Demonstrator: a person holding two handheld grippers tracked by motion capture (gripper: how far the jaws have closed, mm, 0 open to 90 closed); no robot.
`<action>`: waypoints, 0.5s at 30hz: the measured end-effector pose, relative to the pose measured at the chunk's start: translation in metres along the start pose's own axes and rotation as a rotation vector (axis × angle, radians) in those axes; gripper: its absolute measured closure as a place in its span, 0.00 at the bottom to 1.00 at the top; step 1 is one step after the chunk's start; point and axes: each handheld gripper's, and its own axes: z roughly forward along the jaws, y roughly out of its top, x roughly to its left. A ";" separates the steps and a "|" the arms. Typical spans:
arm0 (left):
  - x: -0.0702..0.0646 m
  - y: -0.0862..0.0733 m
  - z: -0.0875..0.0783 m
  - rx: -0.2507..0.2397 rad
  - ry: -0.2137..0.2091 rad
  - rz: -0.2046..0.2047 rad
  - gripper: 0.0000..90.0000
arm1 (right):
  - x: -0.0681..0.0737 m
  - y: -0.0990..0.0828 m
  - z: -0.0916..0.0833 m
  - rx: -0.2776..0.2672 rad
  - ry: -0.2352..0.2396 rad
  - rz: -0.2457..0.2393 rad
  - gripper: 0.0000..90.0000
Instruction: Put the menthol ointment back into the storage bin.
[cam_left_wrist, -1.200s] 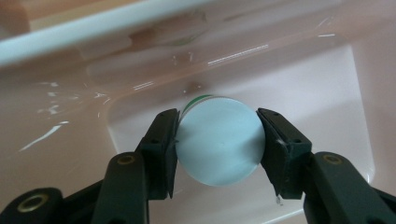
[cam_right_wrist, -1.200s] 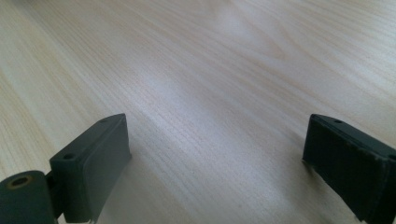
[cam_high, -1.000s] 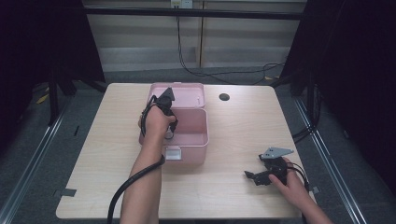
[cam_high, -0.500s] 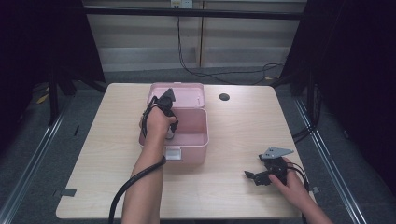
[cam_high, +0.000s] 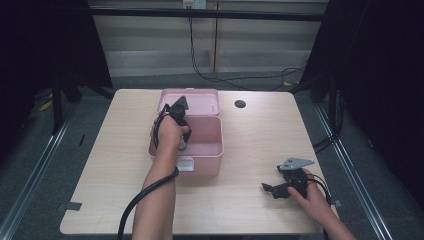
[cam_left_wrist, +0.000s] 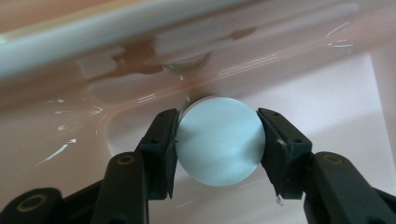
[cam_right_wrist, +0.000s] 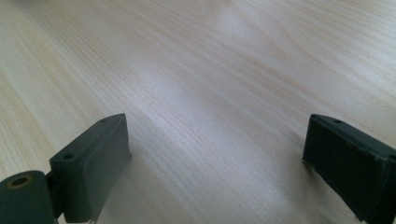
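Right tool (cam_high: 270, 189) sits near the front right of the desk (cam_high: 260, 130), jaws spread wide, nothing between them. Left tool (cam_left_wrist: 218, 140) is clamped on a pale blue round disc (cam_left_wrist: 219, 140), down inside the open pink box (cam_high: 210, 150) mid-desk. Small dark round spot (cam_high: 240, 104) behind the box.

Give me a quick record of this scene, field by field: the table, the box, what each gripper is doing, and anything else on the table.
surface: light wooden table
container: pink box, lid open, on the table
left gripper: down inside the box, jaws closed on a pale blue round cap
right gripper: jaws wide apart, nothing between them, low over bare table near the front right
other: small dark round spot on the table behind the box
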 end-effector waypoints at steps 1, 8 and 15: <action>0.000 0.000 0.000 0.003 -0.002 0.000 0.56 | 0.000 0.000 0.000 0.000 0.000 0.000 0.07; 0.001 -0.001 0.003 0.001 -0.003 0.000 0.56 | 0.000 0.000 0.000 0.000 0.000 0.000 0.07; 0.001 -0.001 0.004 -0.005 -0.002 -0.001 0.55 | 0.000 0.000 0.000 0.000 0.000 0.000 0.07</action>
